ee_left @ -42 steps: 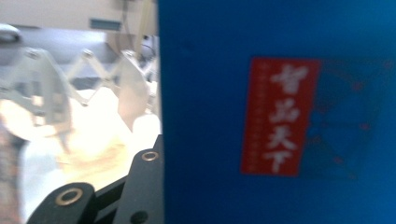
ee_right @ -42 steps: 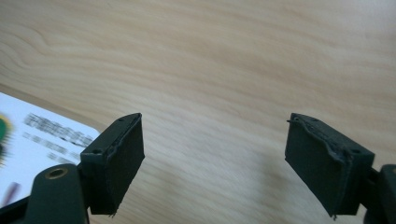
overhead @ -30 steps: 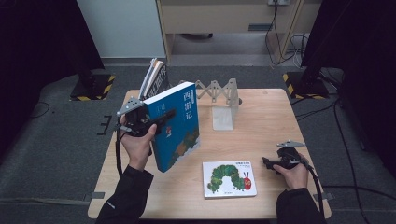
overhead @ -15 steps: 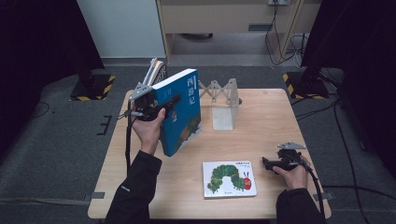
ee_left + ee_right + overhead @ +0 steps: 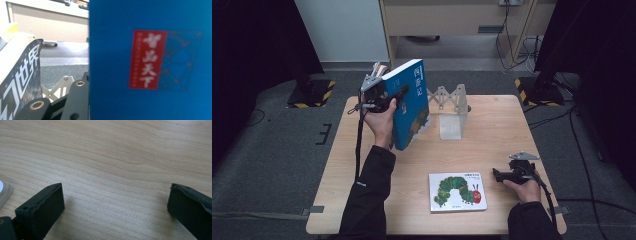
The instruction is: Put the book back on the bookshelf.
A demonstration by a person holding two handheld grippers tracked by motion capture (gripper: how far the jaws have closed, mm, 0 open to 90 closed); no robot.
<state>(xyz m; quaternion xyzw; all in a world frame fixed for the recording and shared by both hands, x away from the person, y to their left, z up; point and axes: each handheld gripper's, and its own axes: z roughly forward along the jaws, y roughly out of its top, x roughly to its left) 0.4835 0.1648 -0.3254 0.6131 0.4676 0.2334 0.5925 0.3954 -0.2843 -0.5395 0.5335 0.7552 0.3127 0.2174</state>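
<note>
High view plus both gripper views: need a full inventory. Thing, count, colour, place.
blue book: 1, blue cover with a red label, held upright above the table's left rear
caterpillar picture book: 1, white with a green caterpillar, flat near the front edge
book stand: 1, pale, expanding lattice, rear centre of the table
other books: at least 2, white and dark, standing behind the blue book; exact count hidden
table: 1, light wood
left gripper: 1, black, jaws clamped on the blue book
right gripper: 1, black, resting low on the table right of the caterpillar picture book, jaws just opened wide, nothing between them
</note>
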